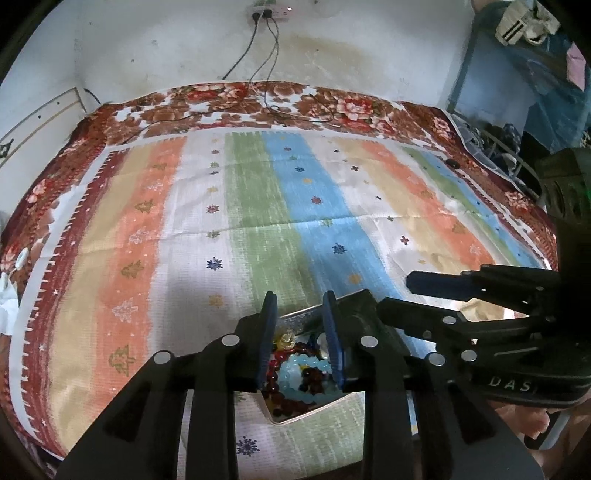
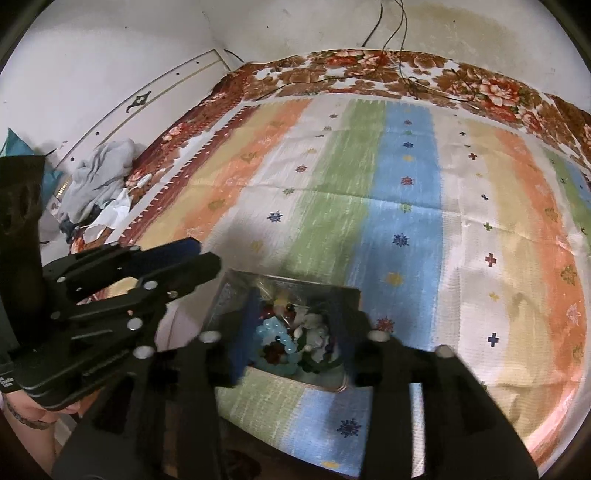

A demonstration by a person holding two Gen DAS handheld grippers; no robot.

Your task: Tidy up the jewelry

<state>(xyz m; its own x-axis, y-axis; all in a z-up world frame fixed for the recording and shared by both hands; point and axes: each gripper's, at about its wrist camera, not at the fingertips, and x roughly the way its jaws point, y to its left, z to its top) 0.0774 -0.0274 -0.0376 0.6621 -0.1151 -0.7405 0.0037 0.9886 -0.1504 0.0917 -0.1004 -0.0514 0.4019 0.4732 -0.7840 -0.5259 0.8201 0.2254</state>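
Both claws, left [image 1: 301,339] and right [image 2: 291,332], hang spread above the jewelry tin [image 2: 236,291]; beads [image 1: 306,369] between fingers.

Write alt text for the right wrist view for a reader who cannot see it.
The right gripper hangs open over a metal tin of mixed jewelry, including a light blue bead bracelet. The left gripper reaches in from the left beside the tin, all above a striped cloth covering a bed.

striped cloth [image 1: 258,221], floral blanket [image 1: 229,99], crumpled clothes [image 2: 99,173], wall socket [image 1: 267,14].
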